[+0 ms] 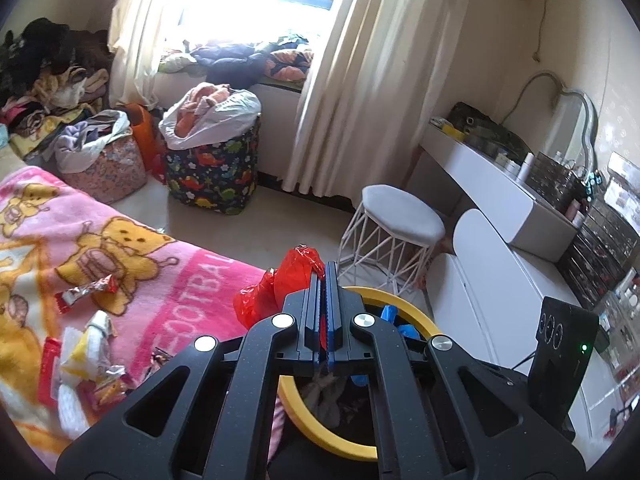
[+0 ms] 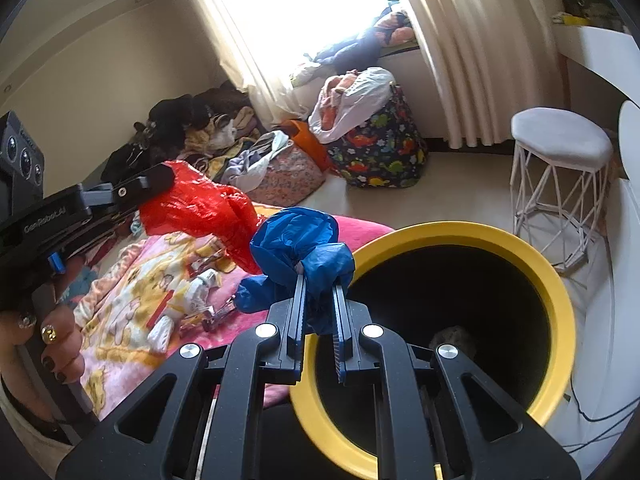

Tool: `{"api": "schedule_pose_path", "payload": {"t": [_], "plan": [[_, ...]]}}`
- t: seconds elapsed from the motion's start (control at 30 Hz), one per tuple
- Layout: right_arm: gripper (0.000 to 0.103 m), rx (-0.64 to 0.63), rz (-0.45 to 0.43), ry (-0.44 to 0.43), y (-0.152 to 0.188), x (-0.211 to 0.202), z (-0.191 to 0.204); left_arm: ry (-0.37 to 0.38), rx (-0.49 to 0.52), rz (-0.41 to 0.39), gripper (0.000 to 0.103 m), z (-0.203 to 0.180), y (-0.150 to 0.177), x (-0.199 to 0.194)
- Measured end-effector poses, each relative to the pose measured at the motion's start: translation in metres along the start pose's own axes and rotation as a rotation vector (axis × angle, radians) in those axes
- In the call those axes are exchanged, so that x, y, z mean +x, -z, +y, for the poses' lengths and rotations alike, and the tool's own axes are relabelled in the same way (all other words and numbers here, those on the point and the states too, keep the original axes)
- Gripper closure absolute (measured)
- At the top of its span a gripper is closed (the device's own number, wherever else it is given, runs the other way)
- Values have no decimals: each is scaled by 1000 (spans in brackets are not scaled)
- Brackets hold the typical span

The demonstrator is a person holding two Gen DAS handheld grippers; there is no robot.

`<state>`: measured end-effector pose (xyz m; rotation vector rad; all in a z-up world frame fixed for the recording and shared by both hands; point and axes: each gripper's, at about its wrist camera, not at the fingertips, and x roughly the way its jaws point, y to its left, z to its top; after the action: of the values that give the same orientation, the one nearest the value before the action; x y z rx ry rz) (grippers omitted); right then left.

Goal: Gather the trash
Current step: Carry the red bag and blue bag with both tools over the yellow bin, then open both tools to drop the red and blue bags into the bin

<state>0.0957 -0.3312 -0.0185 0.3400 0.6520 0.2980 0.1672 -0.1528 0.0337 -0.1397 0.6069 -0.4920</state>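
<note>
1. Left gripper (image 1: 323,280): jaws clenched on a crumpled red plastic bag (image 1: 280,288), which bulges out to the left of the fingers, over the bed's edge and just short of the bin rim.
2. Right gripper (image 2: 320,292): jaws nearly closed, grasping a crumpled blue plastic bag (image 2: 300,244); the wad sits at and above the fingertips, beside the bin's near-left rim.
3. Deciding relation: the round black bin with a yellow rim (image 2: 556,280) lies directly ahead and to the right of the right gripper, mouth open upward. The blue bag hangs at the rim, not plainly over the opening. Judgement: the right hand is nearer; a short shift rightward should put its load over the mouth. The red bag must cross further.
4. Remaining trash: foil wrappers (image 1: 86,290) and crumpled white paper (image 1: 94,332) lie loose on the pink cartoon-bear blanket (image 1: 192,280) covering the bed, left of the bin.
5. Bin contents: something pale at the bottom; identity unclear.
6. Room: beige floor, white wire-legged stool (image 1: 394,220), dinosaur-print laundry basket (image 1: 212,176), cream curtains (image 1: 360,80), bright window.
</note>
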Motion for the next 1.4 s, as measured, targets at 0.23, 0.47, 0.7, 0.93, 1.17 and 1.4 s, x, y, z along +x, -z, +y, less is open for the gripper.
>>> {"api": "schedule_pose_path", "payload": {"t": [0.23, 0.47, 0.7, 0.93, 1.17, 1.4], "plan": [[92, 27, -11, 38, 0, -6, -19, 25, 30, 19, 103, -16, 4, 10], [92, 47, -14, 81, 2, -9, -34, 47, 48, 45, 103, -26, 9, 21], [92, 76, -6, 114, 5, -7, -48, 74, 72, 78, 103, -35, 18, 33], [92, 100, 6, 149, 7, -3, -61, 102, 84, 123, 103, -41, 29, 50], [92, 126, 28, 187, 12, 4, -74, 128, 87, 178, 103, -44, 44, 68], [92, 144, 56, 214, 19, 13, -84, 133, 84, 228, 103, -43, 58, 85]]}}
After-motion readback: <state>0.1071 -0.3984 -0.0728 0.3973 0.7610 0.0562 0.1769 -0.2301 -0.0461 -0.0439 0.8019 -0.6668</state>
